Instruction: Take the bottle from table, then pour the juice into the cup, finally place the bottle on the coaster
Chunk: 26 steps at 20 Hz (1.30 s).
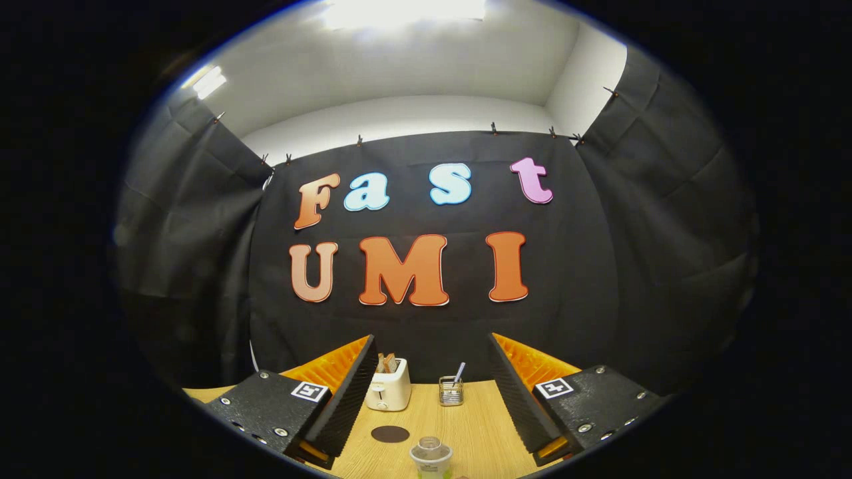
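Item 1: hand-held gripper (431, 392), fingers spread wide apart, nothing between them, aimed level over the bench (479, 426); probably opened ready for a first grasp.

Item 2: bottle (430, 458), upright on the bench, at 6 o'clock from the midpoint of the fingers, between them and nearest the camera. Not yet taken.

Item 3: coaster (390, 434), a dark flat disc at 10 o'clock from the bottle, apart from it and bare, reserved for the final set-down.

Item 4: toaster (389, 389), at the bench's far edge, 12 o'clock from the coaster.

Item 5: wire holder (450, 391) with a utensil, just beside the toaster at its 3 o'clock.
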Available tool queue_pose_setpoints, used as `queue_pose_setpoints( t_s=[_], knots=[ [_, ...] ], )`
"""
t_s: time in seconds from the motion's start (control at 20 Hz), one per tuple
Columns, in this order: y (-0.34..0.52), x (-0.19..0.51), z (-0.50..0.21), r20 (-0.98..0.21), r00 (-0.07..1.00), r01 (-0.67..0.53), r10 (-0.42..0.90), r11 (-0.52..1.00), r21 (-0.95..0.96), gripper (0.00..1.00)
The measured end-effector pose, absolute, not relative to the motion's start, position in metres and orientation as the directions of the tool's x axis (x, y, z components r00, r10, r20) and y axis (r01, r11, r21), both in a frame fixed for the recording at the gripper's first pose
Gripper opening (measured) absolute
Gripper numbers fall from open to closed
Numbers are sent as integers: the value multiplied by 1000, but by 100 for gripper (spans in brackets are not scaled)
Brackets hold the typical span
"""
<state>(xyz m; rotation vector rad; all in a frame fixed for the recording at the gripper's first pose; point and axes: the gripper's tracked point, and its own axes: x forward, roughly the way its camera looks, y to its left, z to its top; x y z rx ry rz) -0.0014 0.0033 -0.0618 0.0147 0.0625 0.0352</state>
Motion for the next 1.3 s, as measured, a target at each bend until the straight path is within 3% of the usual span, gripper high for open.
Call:
queue_pose_setpoints(
  t_s=[0.35, 0.75, 1.1, 1.3],
  knots=[
    [2, -2, -137, -183, 983, -35, 35, 999, 1, 98],
    [22, -16, -216, -287, 950, -100, 120, 991, 83, 98],
    [29, -23, -275, -399, 910, -97, 108, 994, 48, 97],
    [16, -20, -294, -411, 911, -51, 36, 998, -27, 96]
  ],
)
